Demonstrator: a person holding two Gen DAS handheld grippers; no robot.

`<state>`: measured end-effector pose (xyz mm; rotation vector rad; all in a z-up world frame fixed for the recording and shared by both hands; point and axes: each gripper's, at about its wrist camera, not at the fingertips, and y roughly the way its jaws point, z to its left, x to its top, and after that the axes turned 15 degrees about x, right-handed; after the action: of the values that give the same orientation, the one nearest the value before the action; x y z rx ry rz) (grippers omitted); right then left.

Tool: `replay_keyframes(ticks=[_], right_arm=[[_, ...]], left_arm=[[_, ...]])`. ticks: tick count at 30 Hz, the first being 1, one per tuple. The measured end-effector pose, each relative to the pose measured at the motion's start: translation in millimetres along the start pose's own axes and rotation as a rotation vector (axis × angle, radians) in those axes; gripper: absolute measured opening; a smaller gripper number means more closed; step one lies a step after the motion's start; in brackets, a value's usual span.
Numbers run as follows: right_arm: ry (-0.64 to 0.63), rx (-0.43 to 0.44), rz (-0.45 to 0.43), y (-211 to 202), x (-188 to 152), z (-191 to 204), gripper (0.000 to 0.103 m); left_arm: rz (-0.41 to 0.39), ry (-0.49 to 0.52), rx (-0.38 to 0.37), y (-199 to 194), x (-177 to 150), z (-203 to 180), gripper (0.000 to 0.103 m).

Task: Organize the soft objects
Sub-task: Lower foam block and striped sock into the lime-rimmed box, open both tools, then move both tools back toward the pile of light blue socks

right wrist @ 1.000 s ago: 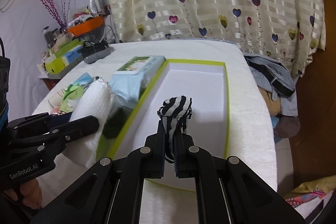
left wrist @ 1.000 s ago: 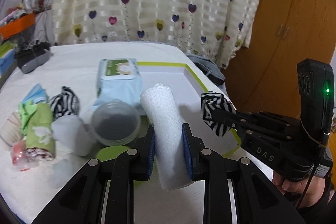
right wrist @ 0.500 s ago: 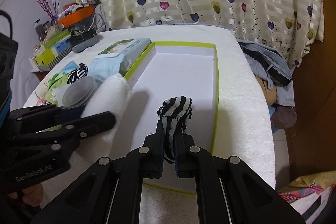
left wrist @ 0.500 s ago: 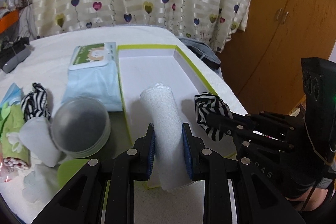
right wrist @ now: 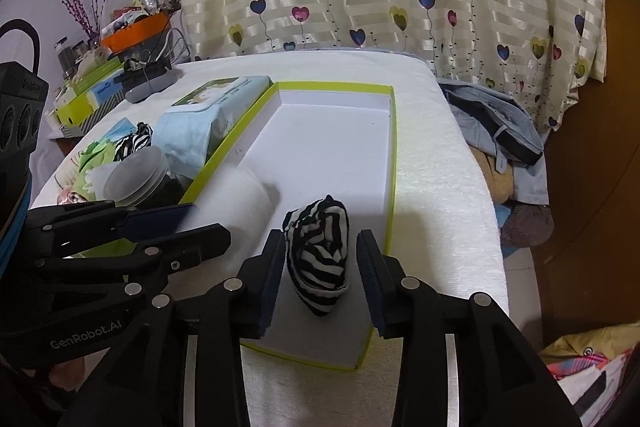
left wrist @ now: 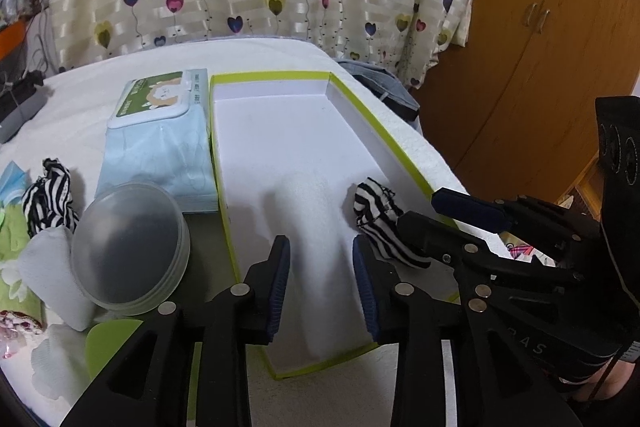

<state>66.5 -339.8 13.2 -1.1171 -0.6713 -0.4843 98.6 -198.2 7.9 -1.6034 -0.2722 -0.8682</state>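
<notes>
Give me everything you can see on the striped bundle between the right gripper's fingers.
The striped bundle is a soft knit roll, sock-like, in black and white bands, bunched at its far end. It lies on the white floor of the green-edged tray, near the tray's front right corner, beside the white towel roll. The right gripper straddles it with jaws opening; gaps show on both sides, so the pads no longer press on it.

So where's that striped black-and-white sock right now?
The striped sock lies in the near end of the green-edged box, between the opening jaws of the right gripper, beside the white towel roll.
</notes>
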Motion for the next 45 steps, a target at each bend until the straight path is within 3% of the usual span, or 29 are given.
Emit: replay_keyframes(ticks=[2, 15, 23, 45], right_arm=[[-0.001, -0.004, -0.003, -2.1, -0.2, 0.4, 0.038], [0.000, -0.004, -0.057, -29.0, -5.3, 8.8, 0.039], [-0.028, 0.025, -0.104, -47.8, -9.0, 29.8, 0.044], [-0.135, 0.139, -0.087, -47.4, -18.2, 99.4, 0.044]], left_arm=[[-0.011, 0.000, 0.001, -3.2, 0.3, -0.1, 0.039], [-0.085, -0.005, 0.041, -40.2, -5.5, 0.6, 0.040], [-0.137, -0.022, 0.082, -69.6, -18.1, 10.6, 0.040], [-0.174, -0.183, 0.142, -109.6, -60.6, 78.4, 0.046]])
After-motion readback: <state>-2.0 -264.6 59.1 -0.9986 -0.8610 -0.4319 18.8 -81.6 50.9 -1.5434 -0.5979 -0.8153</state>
